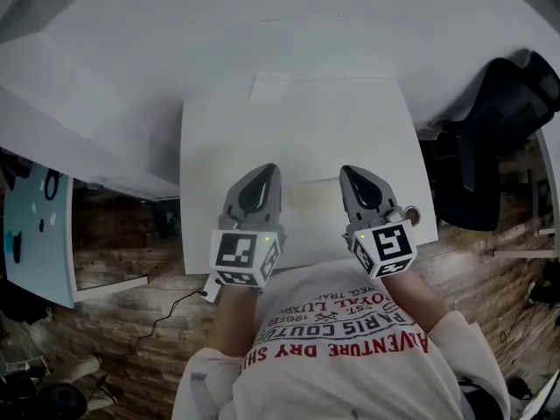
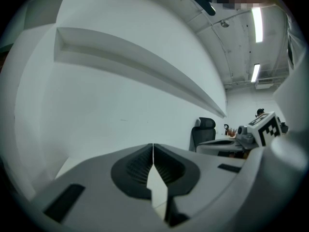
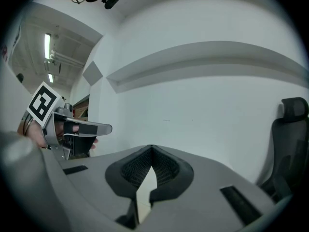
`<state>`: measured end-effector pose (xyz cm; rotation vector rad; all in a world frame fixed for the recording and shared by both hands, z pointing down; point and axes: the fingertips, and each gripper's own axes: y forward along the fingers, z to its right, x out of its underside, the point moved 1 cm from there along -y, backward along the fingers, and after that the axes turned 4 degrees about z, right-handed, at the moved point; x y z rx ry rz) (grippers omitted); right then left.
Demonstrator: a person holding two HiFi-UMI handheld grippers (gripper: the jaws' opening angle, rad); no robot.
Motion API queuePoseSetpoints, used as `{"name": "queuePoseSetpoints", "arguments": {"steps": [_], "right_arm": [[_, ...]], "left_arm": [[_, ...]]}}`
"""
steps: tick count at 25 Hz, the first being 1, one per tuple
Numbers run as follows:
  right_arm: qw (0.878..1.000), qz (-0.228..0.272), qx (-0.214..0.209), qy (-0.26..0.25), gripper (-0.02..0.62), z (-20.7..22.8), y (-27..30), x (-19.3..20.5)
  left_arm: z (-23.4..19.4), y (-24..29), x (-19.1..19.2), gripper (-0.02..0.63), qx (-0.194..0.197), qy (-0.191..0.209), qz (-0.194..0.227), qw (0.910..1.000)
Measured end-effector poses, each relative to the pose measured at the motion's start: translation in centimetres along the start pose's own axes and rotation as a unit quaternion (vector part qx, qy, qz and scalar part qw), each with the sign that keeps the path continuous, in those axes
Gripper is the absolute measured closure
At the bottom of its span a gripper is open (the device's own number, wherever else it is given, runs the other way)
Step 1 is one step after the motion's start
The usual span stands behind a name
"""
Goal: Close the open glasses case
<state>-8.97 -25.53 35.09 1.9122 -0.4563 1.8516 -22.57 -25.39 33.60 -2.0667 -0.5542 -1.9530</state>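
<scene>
**Pale case between two closed tools, lid state unclear**

A low, pale oblong that I took for the glasses case (image 1: 312, 194) lay on the white desk (image 1: 219, 138), toward its near edge and between the two tools. It was too washed out against the desk to tell whether its lid stood up or lay down. Neither tool view caught it; both looked over the desk at the bare wall.

The left tool (image 1: 268, 170) hung just left of the case with its jaws pressed together at the tips and nothing between them. The left gripper view (image 2: 153, 149) showed only desk through the slit lower down. The right tool (image 1: 348, 171), just right of the case, was likewise closed and empty, as its own view (image 3: 151, 151) confirmed.

This fitted either tools poised beside a case with its lid up, or tools drawn clear of a case already closed. The pictures did not settle which.

The near edge of the desk sat just behind the case, so anything nudged toward the person could slide off. Beyond it the desk ran bare to a pale slip (image 1: 269, 87) by the wall. A dark chair (image 1: 499, 129) stood off the right edge, apart from the right tool.
</scene>
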Motion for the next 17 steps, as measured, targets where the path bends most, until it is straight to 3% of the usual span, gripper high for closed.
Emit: {"name": "queuePoseSetpoints", "arguments": {"steps": [12, 17], "right_arm": [[1.000, -0.011, 0.006, 0.004, 0.583, 1.6, 0.3, 0.6], [1.000, -0.018, -0.001, -0.001, 0.583, 2.7, 0.7, 0.6]], "left_arm": [[0.1, 1.5, 1.1, 0.598, -0.011, -0.037, -0.006, 0.9993], [0.5, 2.5, 1.0, 0.598, -0.018, -0.033, -0.006, 0.9993]]}}
